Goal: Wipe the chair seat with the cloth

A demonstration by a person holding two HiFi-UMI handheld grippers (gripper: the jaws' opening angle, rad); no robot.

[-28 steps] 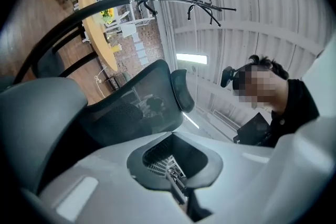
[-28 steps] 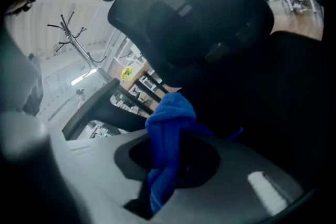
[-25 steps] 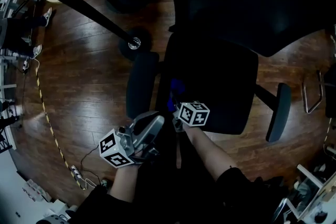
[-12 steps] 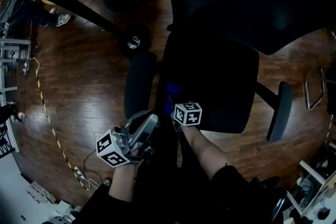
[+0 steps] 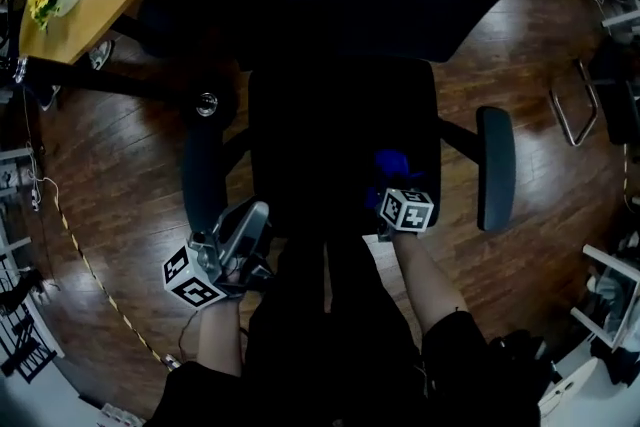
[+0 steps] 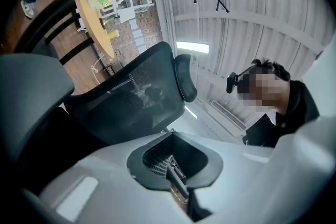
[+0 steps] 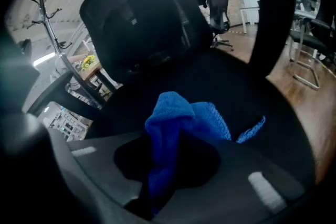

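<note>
Dark wooden floor surrounds the black chair seat, where your right gripper pinches the blue cloth near the front right edge, while your left gripper hangs closed and empty beside the armrest.

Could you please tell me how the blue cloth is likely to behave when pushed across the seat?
Probably floppy: the cloth slumps in soft folds from the right gripper, shut on it. Its looped pile may grip the chair seat rather than slide, so it could bunch when pushed.
</note>
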